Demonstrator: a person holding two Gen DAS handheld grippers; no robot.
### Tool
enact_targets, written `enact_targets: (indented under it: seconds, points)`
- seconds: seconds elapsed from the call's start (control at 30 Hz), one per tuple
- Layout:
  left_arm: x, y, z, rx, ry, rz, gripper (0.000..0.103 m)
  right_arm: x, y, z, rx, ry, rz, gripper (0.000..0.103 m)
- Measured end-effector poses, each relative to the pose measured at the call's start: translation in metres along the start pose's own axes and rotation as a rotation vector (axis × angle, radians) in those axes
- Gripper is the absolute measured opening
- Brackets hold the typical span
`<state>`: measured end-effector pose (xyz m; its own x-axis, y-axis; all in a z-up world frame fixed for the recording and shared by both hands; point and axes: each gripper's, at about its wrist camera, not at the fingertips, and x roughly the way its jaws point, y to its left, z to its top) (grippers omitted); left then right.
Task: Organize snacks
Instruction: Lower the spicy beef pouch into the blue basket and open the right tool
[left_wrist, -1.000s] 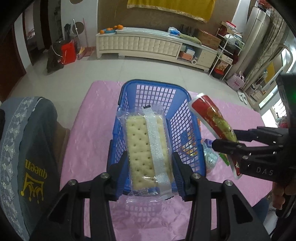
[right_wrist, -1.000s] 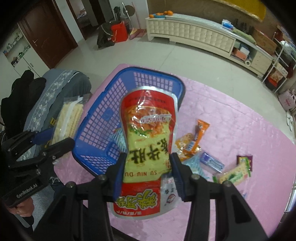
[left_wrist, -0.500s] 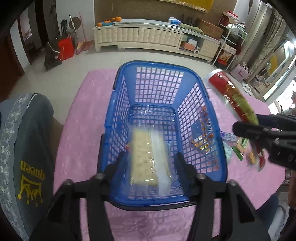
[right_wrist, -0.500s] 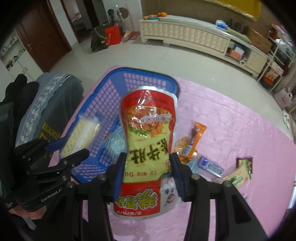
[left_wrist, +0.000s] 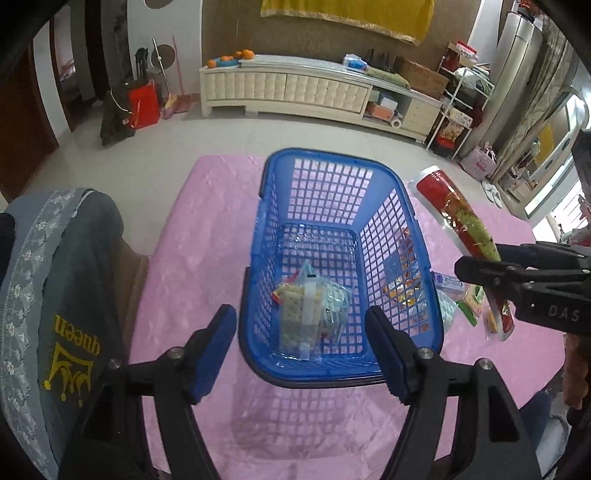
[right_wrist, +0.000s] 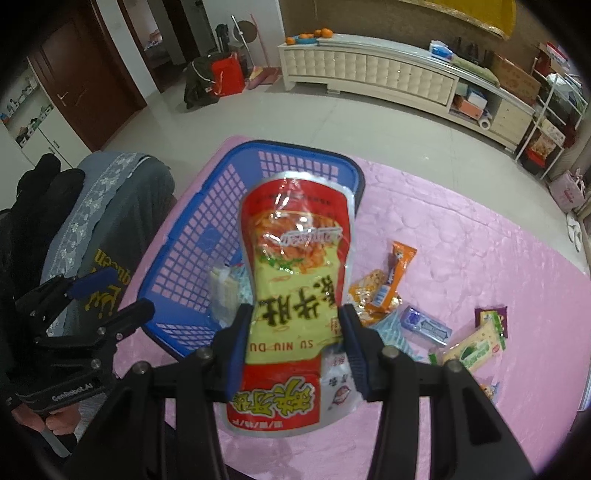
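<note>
My left gripper (left_wrist: 301, 347) hangs above the near end of the blue basket (left_wrist: 340, 373), its jaws spread wide with nothing between them. Down in the basket lies the cracker pack (left_wrist: 299, 314), flat on the mesh floor near the front wall, resting partly on another clear-wrapped snack I cannot make out well.

My right gripper (right_wrist: 293, 343) is clamped on the red and yellow snack bag (right_wrist: 295, 277) — both pads press its sides near the lower third, and the bag stands upright between them. From the left wrist view that bag (left_wrist: 461, 229) is off the basket's right side, held in the air above the pink tablecloth (left_wrist: 207, 236).

In the right wrist view the basket (right_wrist: 192, 258) sits behind and left of the held bag, and the left gripper (right_wrist: 103, 295) shows at its near left corner. Loose snacks still lie on the cloth to the right of the basket — an orange packet (right_wrist: 397, 273), a small blue pack (right_wrist: 424, 325), and a pale green-printed pack (right_wrist: 472, 347) beside it. A grey cloth with yellow lettering (left_wrist: 62, 295) is draped just left of the table.
</note>
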<state>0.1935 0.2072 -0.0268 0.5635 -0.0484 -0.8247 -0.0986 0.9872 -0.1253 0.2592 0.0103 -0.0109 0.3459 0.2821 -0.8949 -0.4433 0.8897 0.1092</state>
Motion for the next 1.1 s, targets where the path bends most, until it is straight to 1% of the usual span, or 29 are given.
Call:
enact_targets:
  seconds: [0.1, 0.3, 0.4, 0.47, 0.57, 0.7, 0.77, 0.83, 0.9, 1.1]
  points:
    - [-0.005, 0.004, 0.002, 0.003, -0.013, 0.014, 0.070, 0.002, 0.008, 0.005, -0.018, -0.001, 0.000, 0.052]
    - [-0.006, 0.017, 0.006, -0.024, -0.022, 0.015, 0.070, 0.016, 0.022, 0.016, -0.052, 0.016, -0.001, 0.052]
    - [-0.001, 0.024, 0.010, -0.039, -0.015, 0.014, 0.070, 0.024, 0.023, 0.021, -0.051, 0.010, -0.012, 0.052]
    - [0.004, 0.028, 0.014, -0.038, -0.003, 0.029, 0.070, 0.032, 0.024, 0.025, -0.054, 0.012, -0.019, 0.052]
    - [0.009, 0.030, 0.021, -0.021, -0.002, 0.047, 0.070, 0.048, 0.026, 0.030, -0.065, 0.036, -0.026, 0.052]
    - [0.016, 0.036, 0.030, -0.032, 0.004, 0.036, 0.070, 0.066, 0.022, 0.038, -0.059, 0.066, -0.023, 0.052]
    - [0.020, 0.037, 0.035, -0.023, 0.010, 0.035, 0.070, 0.073, 0.019, 0.044, -0.050, 0.087, -0.016, 0.052]
    - [0.022, 0.039, 0.041, -0.016, 0.003, 0.040, 0.070, 0.077, 0.020, 0.051, -0.071, 0.085, -0.023, 0.052]
    - [0.025, 0.041, 0.045, -0.028, 0.002, 0.029, 0.070, 0.079, 0.022, 0.058, -0.088, 0.078, -0.030, 0.053]
    - [0.043, 0.044, 0.051, -0.041, 0.023, 0.028, 0.070, 0.092, 0.029, 0.074, -0.134, 0.084, -0.054, 0.053]
